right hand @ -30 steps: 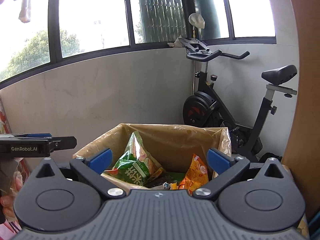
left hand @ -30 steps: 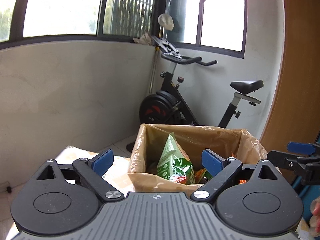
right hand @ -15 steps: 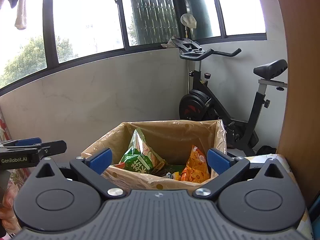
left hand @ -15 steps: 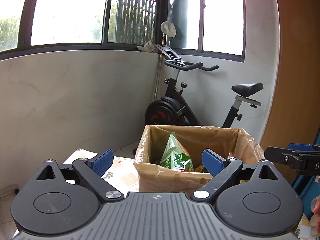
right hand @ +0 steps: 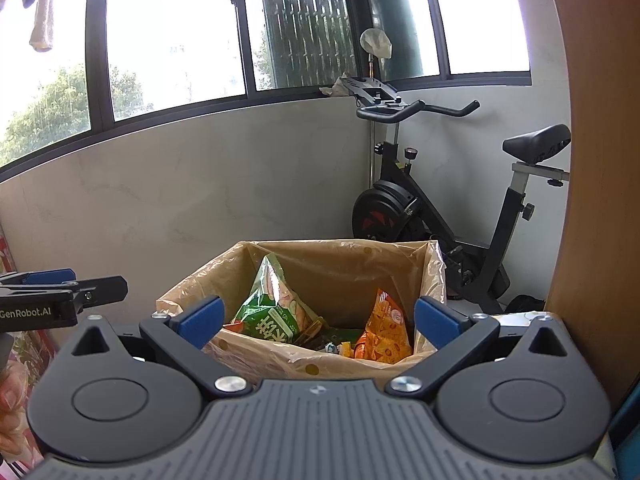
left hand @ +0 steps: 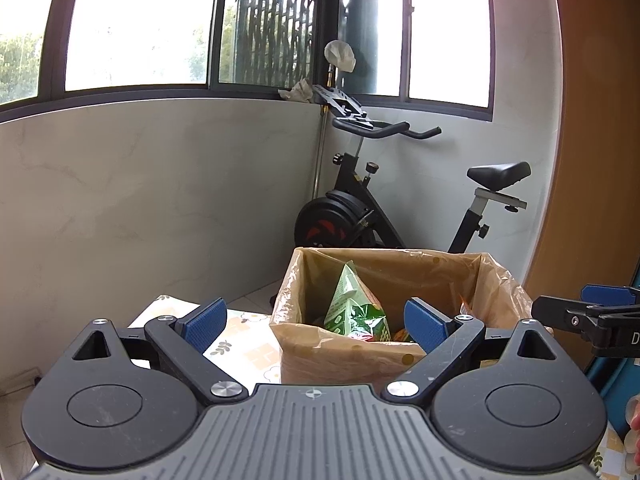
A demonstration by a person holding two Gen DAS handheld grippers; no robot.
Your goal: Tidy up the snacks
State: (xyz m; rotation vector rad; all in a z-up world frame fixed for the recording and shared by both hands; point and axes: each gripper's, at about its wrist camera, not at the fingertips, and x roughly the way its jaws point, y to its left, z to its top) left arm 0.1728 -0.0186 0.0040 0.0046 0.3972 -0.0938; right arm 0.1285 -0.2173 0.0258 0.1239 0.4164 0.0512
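1. The table [left hand: 240,356] has a cloth with little flowers on it. Behind it are a grey wall, big windows and an exercise bike [left hand: 360,216].
2. I hold my left gripper [left hand: 316,320] level, pointing at the box. Its blue fingers [left hand: 204,318] are wide apart and hold nothing.
3. My right gripper [right hand: 316,318] is level too, with its fingers spread and nothing in them.
4. The brown box [right hand: 308,364] with a plastic liner sits on the table just past my fingers. A green snack bag [right hand: 272,312] stands in it, and an orange snack bag [right hand: 386,332] leans on the right. Small things lie at the bottom, maybe more snacks.
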